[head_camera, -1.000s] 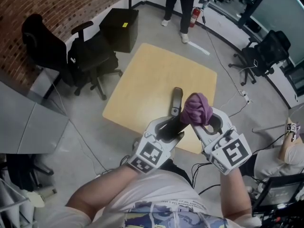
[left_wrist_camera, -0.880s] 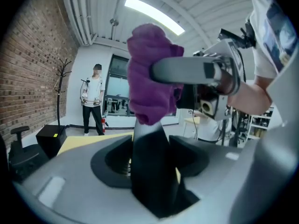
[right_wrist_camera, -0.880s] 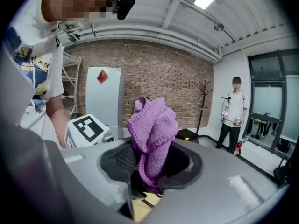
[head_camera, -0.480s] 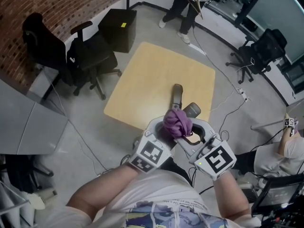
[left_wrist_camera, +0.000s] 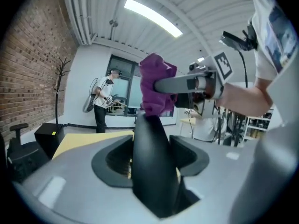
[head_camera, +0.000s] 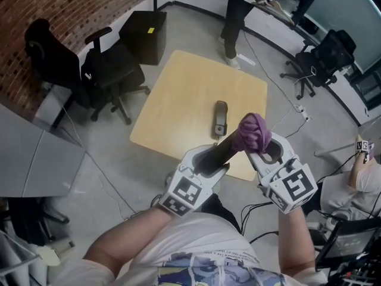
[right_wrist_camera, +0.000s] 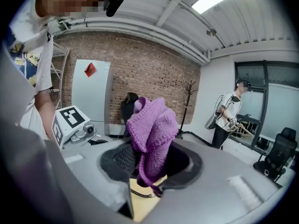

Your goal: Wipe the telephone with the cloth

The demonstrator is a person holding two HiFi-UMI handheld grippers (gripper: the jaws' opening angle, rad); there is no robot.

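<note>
In the head view my left gripper (head_camera: 212,158) is shut on a black telephone handset (head_camera: 221,151), which sticks up and to the right out of its jaws. My right gripper (head_camera: 258,146) is shut on a bunched purple cloth (head_camera: 253,131) that presses on the handset's far tip. The left gripper view shows the handset (left_wrist_camera: 152,157) between the left gripper's (left_wrist_camera: 149,155) jaws, the cloth (left_wrist_camera: 156,90) on top of it. The right gripper view has the cloth (right_wrist_camera: 152,132) filling the right gripper's (right_wrist_camera: 149,164) jaws. A dark telephone base (head_camera: 221,118) lies on the table (head_camera: 184,88).
The square wooden table stands on a grey floor. Black office chairs (head_camera: 110,70) and a black box (head_camera: 143,34) are at its left, another chair (head_camera: 324,55) at the far right. A person (head_camera: 238,16) stands beyond the table. Cables (head_camera: 286,124) run along the floor on the right.
Half a second ago the cloth sat low on the handset, close to my left gripper. My right gripper has drawn it up and right to the handset's tip. The left gripper holds still.
</note>
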